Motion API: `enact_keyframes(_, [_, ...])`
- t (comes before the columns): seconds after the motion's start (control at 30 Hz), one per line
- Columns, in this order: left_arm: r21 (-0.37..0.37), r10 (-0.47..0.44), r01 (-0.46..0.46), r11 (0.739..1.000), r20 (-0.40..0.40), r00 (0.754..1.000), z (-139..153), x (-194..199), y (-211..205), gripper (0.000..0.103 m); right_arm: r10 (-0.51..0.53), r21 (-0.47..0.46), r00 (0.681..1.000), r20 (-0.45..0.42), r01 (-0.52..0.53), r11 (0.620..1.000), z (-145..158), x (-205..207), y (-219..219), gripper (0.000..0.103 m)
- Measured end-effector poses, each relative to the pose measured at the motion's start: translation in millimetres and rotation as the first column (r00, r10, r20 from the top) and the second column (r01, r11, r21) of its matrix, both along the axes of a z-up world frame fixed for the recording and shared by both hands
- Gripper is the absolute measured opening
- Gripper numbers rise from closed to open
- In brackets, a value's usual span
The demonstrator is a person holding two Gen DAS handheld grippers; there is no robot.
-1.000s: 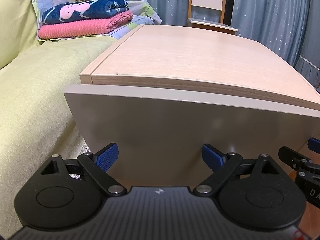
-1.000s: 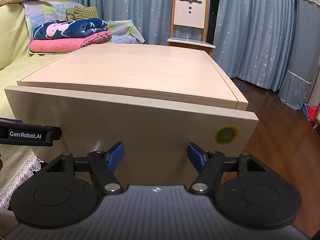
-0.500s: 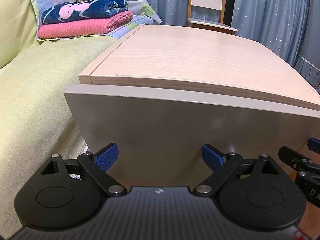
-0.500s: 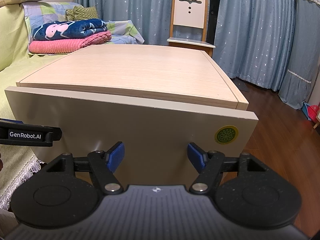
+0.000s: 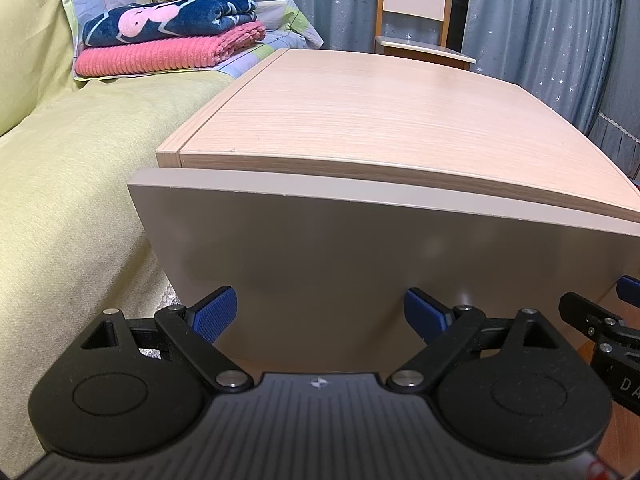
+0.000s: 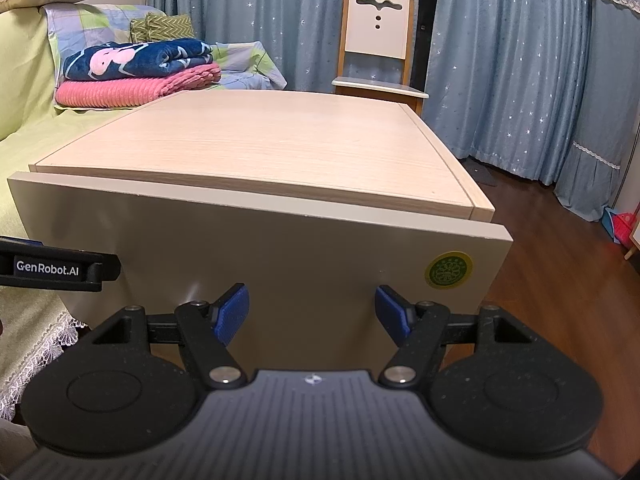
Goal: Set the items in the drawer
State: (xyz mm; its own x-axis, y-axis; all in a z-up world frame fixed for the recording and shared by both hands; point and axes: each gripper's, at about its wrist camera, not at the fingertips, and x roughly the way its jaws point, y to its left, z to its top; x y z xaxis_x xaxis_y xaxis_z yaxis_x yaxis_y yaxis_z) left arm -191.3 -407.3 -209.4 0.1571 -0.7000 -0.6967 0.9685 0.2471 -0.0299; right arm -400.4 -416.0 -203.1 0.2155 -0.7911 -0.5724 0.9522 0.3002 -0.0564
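A low cabinet with a light wood top (image 5: 360, 120) (image 6: 260, 148) stands right in front of both cameras. Its beige drawer front (image 5: 360, 260) (image 6: 260, 248) sits slightly forward of the top's edge; the inside is hidden. My left gripper (image 5: 320, 314) is open, blue pads close to the lower edge of the drawer front, nothing between them. My right gripper (image 6: 312, 312) is likewise open and empty at the lower edge, near a round green sticker (image 6: 448, 270). Each gripper shows at the side of the other's view.
A yellow-green sofa (image 5: 60, 180) adjoins the cabinet's left side, with folded pink and navy blankets (image 5: 168, 36) on it. A white and wood chair (image 6: 376, 48) stands behind the cabinet. Blue starred curtains (image 6: 500, 60) hang at the back; wood floor (image 6: 552, 260) lies to the right.
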Motion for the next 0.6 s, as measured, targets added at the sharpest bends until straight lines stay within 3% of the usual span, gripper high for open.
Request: enact_keyframes(0.6, [0.001, 0.002, -0.002, 1.000, -0.002, 1.000, -0.7, 1.3, -5.6, 0.093, -0.004, -0.001, 1.000, 0.000, 0.004, 1.000, 0.1, -3.7, -0.7, 0.068])
